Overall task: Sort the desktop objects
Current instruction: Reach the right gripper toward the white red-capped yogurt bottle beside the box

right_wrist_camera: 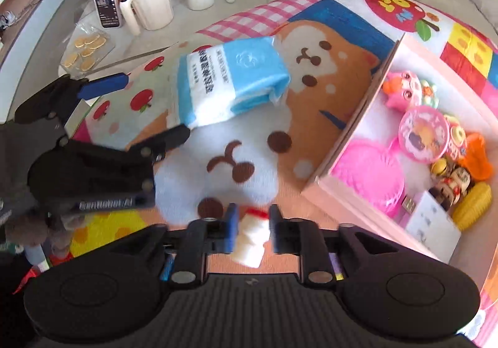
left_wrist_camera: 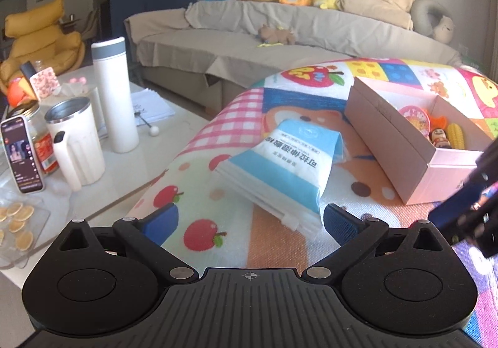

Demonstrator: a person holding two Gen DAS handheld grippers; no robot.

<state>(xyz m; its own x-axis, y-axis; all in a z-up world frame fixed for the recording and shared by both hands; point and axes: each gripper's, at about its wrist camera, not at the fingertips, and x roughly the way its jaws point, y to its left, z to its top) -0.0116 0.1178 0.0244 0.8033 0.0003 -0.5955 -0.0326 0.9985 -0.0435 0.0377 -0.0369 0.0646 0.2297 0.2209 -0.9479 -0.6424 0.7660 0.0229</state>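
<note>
A blue and white soft pack (left_wrist_camera: 280,167) lies on the cartoon-print mat (left_wrist_camera: 218,192), just beyond my open left gripper (left_wrist_camera: 249,220); the pack also shows in the right wrist view (right_wrist_camera: 230,80). A pink cardboard box (left_wrist_camera: 392,142) holding several small toys stands to the right of the pack, and it shows in the right wrist view (right_wrist_camera: 351,127) too. My right gripper (right_wrist_camera: 251,234) is shut on a small white bottle with a red band (right_wrist_camera: 252,239), held above the mat to the left of the box. The left gripper (right_wrist_camera: 149,108) is seen from the side, jaws apart near the pack.
On the white table to the left stand a tall white flask (left_wrist_camera: 114,96), a white jug with a steel rim (left_wrist_camera: 74,142), a phone (left_wrist_camera: 21,155), a jar and a tray of biscuits (left_wrist_camera: 17,223). A grey sofa (left_wrist_camera: 249,36) with plush toys lies behind.
</note>
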